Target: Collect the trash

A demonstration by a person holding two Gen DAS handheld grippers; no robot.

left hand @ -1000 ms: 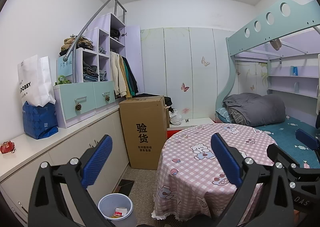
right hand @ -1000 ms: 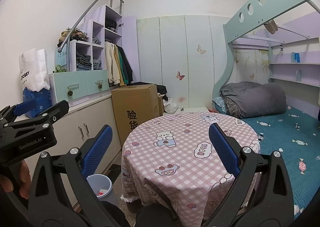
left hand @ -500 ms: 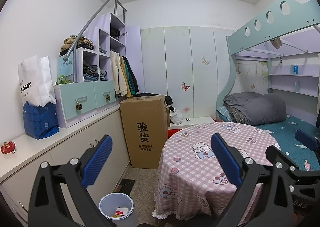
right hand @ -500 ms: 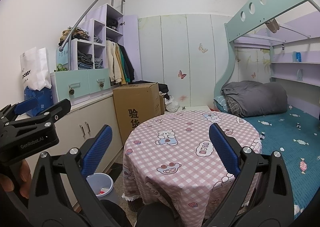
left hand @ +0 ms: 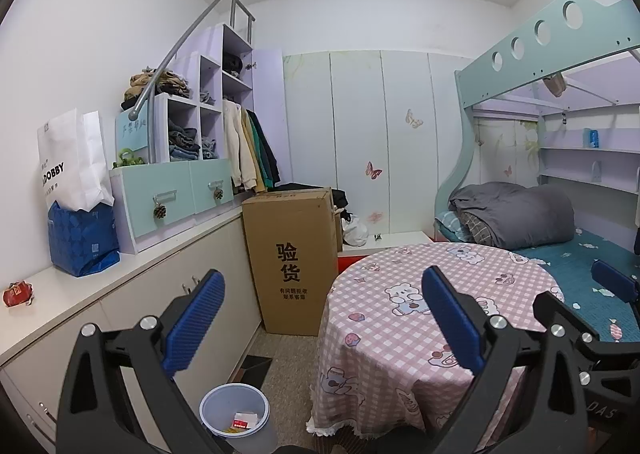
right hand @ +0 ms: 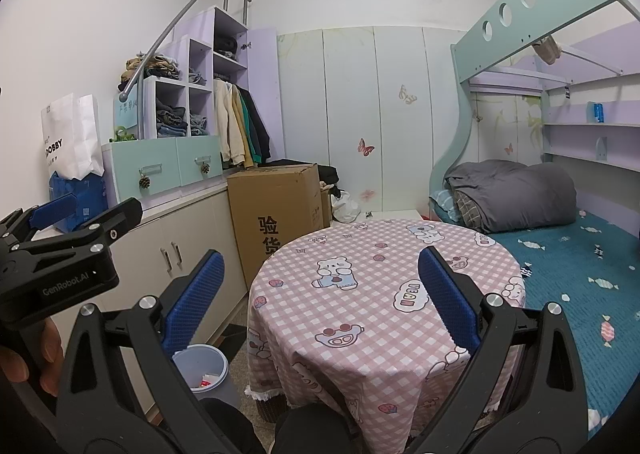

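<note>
A red wrapper (left hand: 17, 293) lay crumpled on the counter (left hand: 80, 294), far left, well apart from both claws. The bin (left hand: 234, 414) stood on the floor btwn cabinet and round table (left hand: 400, 334) (some scraps already inside). Left gripper (left hand: 320, 318) was spread wide, nothing in it; right gripper (right hand: 320, 294) likewise wide open and empty, above the table's near edge.
</note>
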